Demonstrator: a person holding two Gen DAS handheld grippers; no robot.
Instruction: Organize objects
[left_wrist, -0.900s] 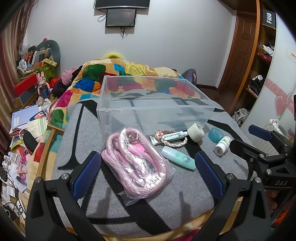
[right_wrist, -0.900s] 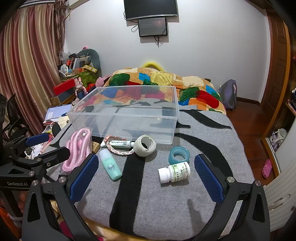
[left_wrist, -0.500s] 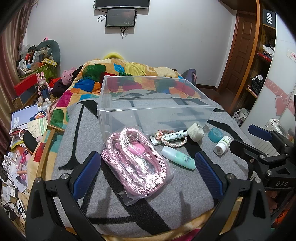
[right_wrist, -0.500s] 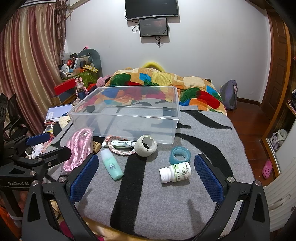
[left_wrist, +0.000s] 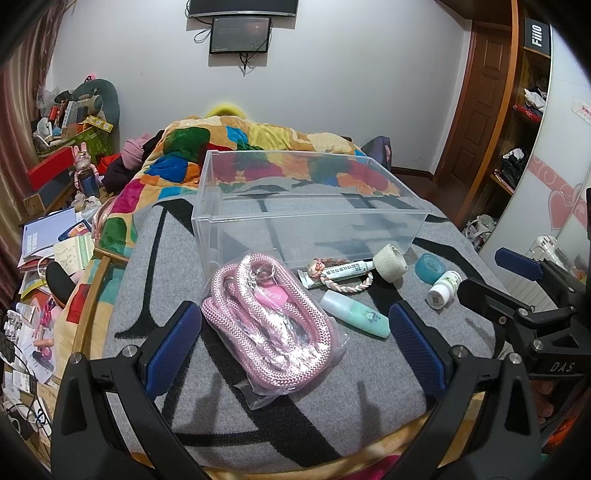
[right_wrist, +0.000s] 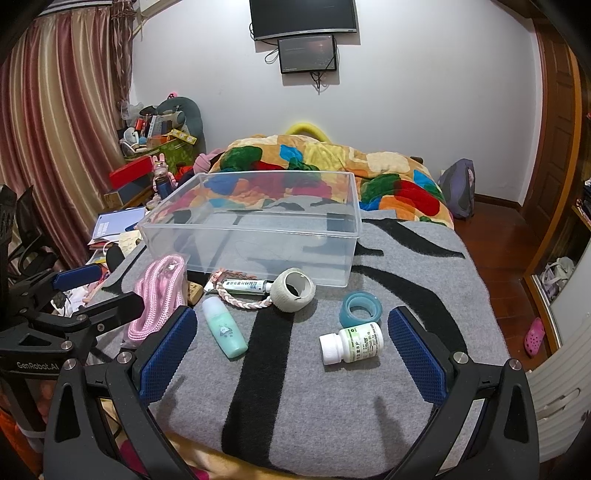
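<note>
1. We see our left gripper (left_wrist: 295, 347) spread wide at the bottom of the left wrist view, holding nothing, its blue pads on either side of the bagged pink rope (left_wrist: 267, 325) lying on the grey blanket (left_wrist: 388, 387).
2. Our right gripper (right_wrist: 291, 354) is also wide apart and empty at the bottom of the right wrist view; the white pill bottle (right_wrist: 351, 343) lies on its side between the pads, closer to the right one.
3. The clear plastic box (right_wrist: 255, 225) sits in the centre of both views on the bed, with nothing visible inside it.
4. In front of the box, near its front wall, lie a small tube (right_wrist: 243, 285), a braided cord (right_wrist: 240, 301) and a roll of white bandage (right_wrist: 293, 290); whether the tube touches the box we cannot tell.
5. The teal tape roll (right_wrist: 360, 308) stands right of the bandage, just above the pill bottle.
6. The mint-green bottle (right_wrist: 225, 332) lies on its side lower left of centre, beside the right gripper's left pad.
7. A colourful quilt (right_wrist: 332, 166) covers the bed behind the box.
</note>
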